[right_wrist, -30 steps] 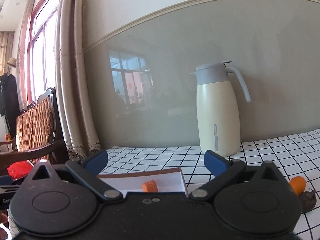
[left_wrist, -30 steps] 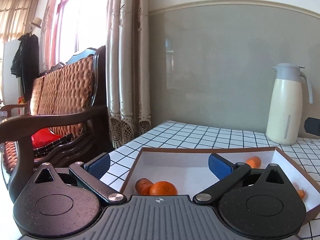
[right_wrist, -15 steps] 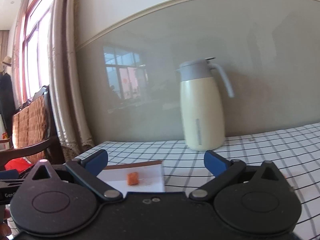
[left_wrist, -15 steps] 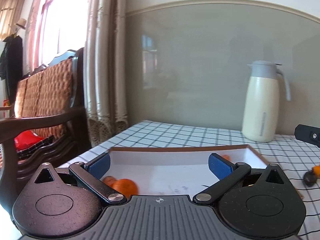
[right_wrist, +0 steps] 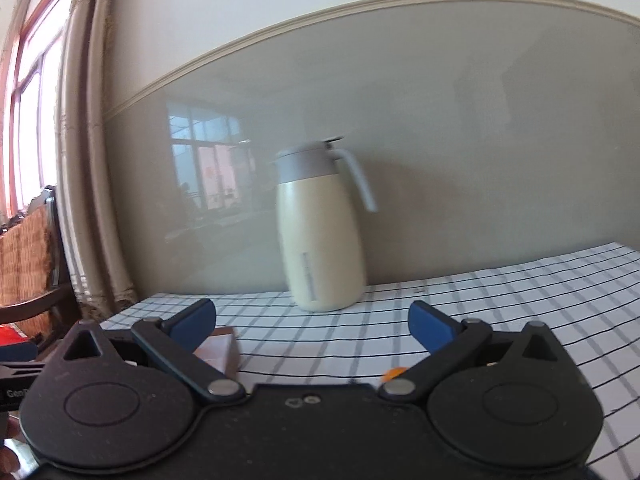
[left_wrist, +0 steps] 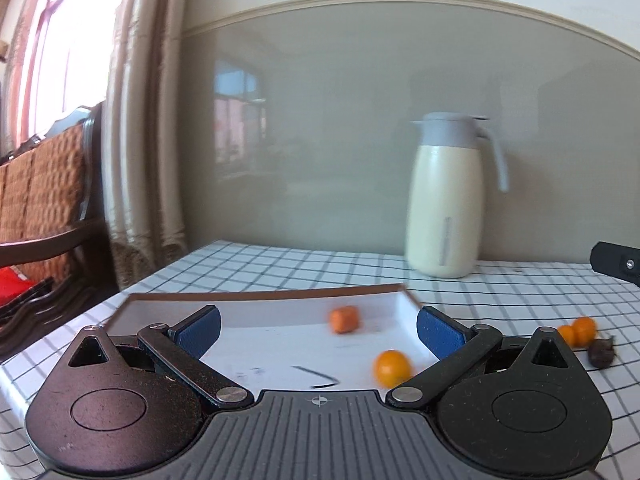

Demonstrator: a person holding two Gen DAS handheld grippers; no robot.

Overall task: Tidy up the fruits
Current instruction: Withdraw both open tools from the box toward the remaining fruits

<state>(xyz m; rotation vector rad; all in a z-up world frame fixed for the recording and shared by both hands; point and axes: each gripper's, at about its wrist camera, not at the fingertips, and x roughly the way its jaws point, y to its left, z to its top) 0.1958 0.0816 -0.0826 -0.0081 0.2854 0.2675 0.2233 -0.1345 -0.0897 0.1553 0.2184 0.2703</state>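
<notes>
White tray (left_wrist: 404,304): two orange fruits (left_wrist: 392,367) | left hand-held gripper (left_wrist: 318,326), right hand-held gripper (right_wrist: 312,320): agape, empty

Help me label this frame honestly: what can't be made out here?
- Left wrist: near part of the white tray, hidden by the left gripper.
- Left wrist: dark item beside two orange fruits, blurred.
- Right wrist: orange fruit, mostly behind the right gripper.
</notes>
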